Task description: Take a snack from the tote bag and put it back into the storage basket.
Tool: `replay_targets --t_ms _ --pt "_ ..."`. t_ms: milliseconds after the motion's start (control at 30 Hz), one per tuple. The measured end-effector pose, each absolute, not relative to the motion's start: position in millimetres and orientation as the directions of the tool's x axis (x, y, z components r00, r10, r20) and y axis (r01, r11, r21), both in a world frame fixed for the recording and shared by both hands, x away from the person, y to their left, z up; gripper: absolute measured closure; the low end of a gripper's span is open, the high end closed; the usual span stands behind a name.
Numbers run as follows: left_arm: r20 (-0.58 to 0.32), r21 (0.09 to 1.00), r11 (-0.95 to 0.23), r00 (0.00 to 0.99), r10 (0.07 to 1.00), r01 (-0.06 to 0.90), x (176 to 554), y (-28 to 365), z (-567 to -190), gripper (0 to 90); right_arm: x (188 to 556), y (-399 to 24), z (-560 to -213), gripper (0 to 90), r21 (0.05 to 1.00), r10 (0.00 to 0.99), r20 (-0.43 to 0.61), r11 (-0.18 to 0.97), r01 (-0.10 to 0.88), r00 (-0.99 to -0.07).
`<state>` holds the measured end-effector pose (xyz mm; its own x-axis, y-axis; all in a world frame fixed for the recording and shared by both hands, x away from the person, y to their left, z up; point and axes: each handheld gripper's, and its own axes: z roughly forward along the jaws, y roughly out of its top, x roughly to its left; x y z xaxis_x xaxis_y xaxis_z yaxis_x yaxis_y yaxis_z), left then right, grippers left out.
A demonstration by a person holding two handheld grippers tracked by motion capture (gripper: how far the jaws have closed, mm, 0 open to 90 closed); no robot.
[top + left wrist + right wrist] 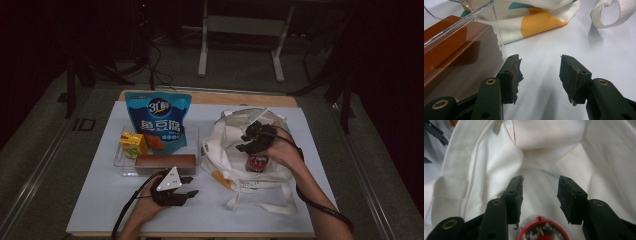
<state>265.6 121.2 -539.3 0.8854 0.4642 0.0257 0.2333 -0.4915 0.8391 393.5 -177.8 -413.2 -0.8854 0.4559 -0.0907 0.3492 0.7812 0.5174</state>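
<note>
A white cloth tote bag (pixel 225 145) lies open on the right of the white table sheet. My right gripper (pixel 245 139) reaches into its mouth. In the right gripper view its jaws (pixel 540 195) stand apart inside the white bag (pixel 486 165), and a can with a red rim (pixel 543 232) sits low between the jaw arms, clear of the pads. From above, the can (pixel 258 163) stands in the bag under the hand. My left gripper (pixel 190 186) rests near the front edge, open and empty (pixel 540 72), beside a brown box (pixel 456 57).
A clear tray (pixel 120 162) left of the bag holds the brown box (pixel 165 162), a yellow carton (pixel 132 143) and a blue snack pouch (pixel 159 120). The bag's straps (pixel 260 202) trail toward the front edge. Orange print on the bag (pixel 536 20) lies ahead of the left jaws.
</note>
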Motion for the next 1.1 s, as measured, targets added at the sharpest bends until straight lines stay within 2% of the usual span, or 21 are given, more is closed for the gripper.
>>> replay_targets --t_ms 400,1100 --pt "0.026 0.839 -0.493 0.886 0.463 0.233 265.6 121.1 -539.3 50.7 392.3 -191.3 -414.8 50.3 0.469 0.465 -0.091 0.8 0.375 -0.88" --pt "0.025 0.837 -0.494 0.887 0.461 0.233 265.8 121.2 -539.3 50.6 391.6 -210.1 -425.0 30.2 0.376 0.463 -0.086 0.835 0.401 -0.882"
